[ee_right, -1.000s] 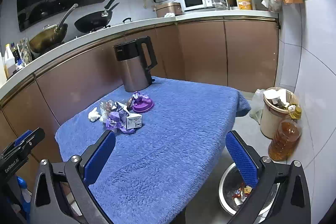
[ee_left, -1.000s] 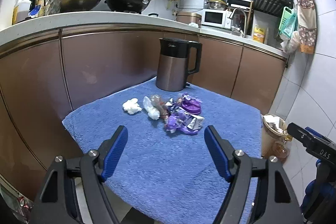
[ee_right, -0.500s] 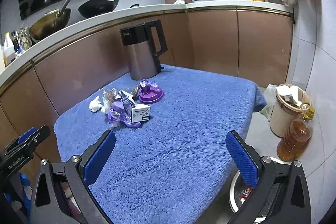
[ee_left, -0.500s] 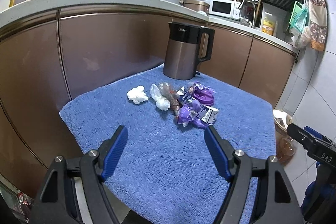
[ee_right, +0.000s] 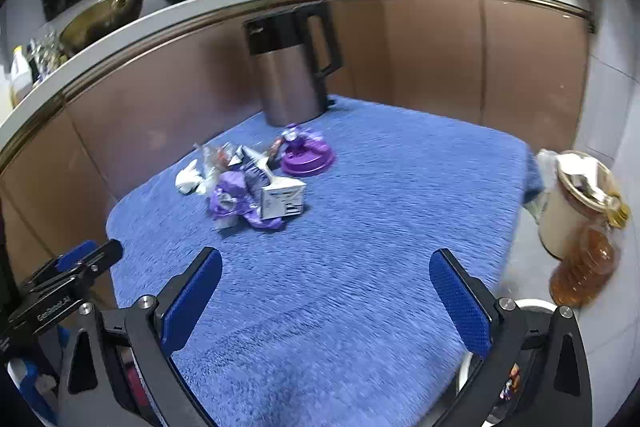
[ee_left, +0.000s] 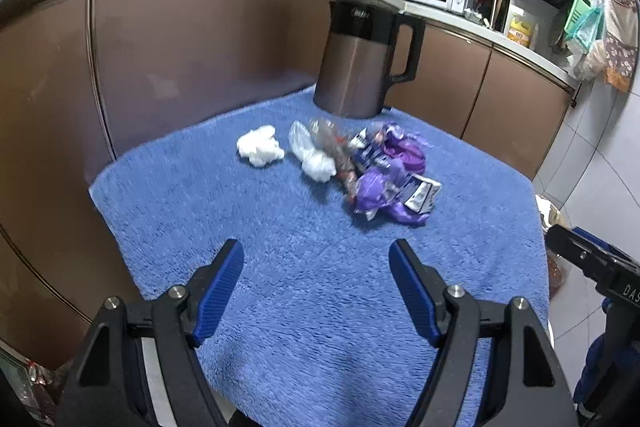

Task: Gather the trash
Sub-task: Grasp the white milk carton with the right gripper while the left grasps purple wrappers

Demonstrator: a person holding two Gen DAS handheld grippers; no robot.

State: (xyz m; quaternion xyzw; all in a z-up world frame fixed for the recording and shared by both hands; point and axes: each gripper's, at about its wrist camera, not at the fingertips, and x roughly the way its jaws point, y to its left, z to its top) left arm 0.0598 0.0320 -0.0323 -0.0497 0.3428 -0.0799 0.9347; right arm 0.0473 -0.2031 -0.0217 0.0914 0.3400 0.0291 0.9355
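Left gripper (ee_left: 316, 291) hangs wide open over the near edge of the blue towel (ee_left: 280, 227) and holds nothing. Trash pile (ee_left: 360, 167) lies past it, mid-towel, near the kettle (ee_left: 360, 63) at the far edge.

Right gripper (ee_right: 326, 301) is wide open too, with nothing in it. Here the trash pile (ee_right: 256, 187) sits toward the towel's (ee_right: 380, 227) left side.

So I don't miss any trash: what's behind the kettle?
Behind the kettle only brown cabinet doors show, apparently right behind. The towel strip directly behind its base is hidden.
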